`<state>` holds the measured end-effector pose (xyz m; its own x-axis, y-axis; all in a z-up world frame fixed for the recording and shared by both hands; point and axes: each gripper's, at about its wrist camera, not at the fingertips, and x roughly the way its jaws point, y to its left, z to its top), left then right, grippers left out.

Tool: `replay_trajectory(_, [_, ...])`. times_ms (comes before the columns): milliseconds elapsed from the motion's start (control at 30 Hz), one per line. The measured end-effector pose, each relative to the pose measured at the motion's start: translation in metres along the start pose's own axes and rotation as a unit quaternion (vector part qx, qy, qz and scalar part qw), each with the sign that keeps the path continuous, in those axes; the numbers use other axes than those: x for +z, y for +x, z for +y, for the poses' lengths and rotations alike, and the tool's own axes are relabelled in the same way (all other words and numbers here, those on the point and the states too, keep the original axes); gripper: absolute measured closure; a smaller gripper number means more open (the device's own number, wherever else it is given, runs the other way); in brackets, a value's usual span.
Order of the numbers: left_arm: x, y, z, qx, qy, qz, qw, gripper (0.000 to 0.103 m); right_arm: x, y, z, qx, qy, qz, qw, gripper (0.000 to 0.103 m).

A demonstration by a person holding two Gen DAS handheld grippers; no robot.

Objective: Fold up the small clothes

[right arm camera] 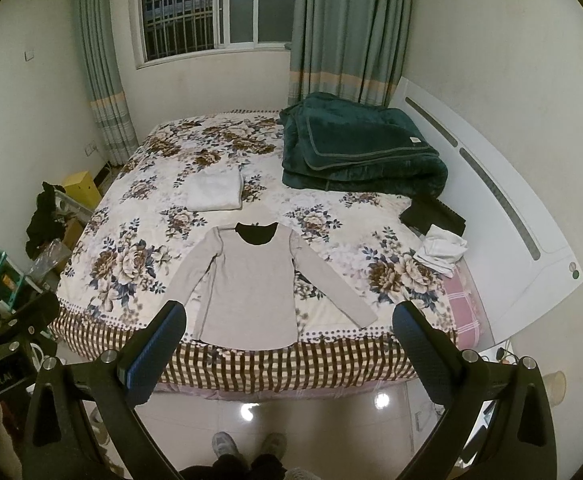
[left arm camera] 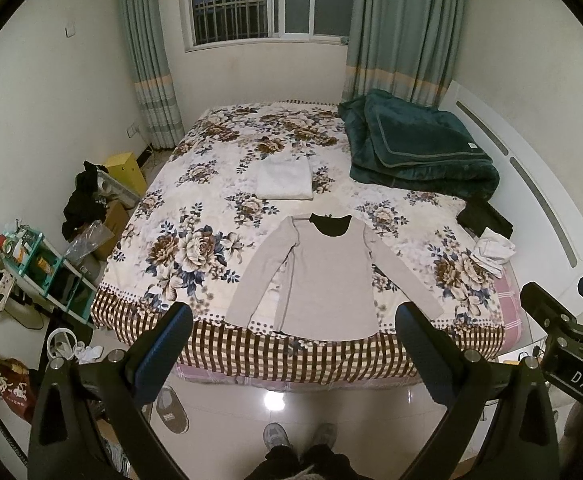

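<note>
A beige long-sleeved top (left arm camera: 323,276) lies flat on the floral bedspread (left arm camera: 195,216), sleeves spread, hem at the near bed edge; it also shows in the right wrist view (right arm camera: 251,284). A folded white garment (left arm camera: 284,179) lies behind it, also seen in the right wrist view (right arm camera: 215,190). My left gripper (left arm camera: 295,316) is open and empty, held in the air above the floor in front of the bed. My right gripper (right arm camera: 289,314) is open and empty at about the same height, and part of it shows at the right of the left wrist view (left arm camera: 563,332).
A folded dark green blanket (left arm camera: 419,140) lies at the back right of the bed. A crumpled white cloth (left arm camera: 493,254) and a black item (left arm camera: 485,218) lie by the white headboard (left arm camera: 539,184). Shelves and clutter (left arm camera: 43,268) stand left of the bed. The person's feet (left arm camera: 299,438) are on tile.
</note>
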<state>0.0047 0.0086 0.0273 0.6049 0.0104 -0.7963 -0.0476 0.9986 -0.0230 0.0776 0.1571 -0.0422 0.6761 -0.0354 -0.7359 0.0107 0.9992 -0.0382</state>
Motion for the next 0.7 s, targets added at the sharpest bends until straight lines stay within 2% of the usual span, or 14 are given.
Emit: replay_trajectory(700, [-0.003, -0.0007, 0.0006, -0.001, 0.0, -0.004, 1.0, 0.0, 0.002, -0.0056, 0.0005, 0.002, 0.002, -0.001, 1.0, 0.0])
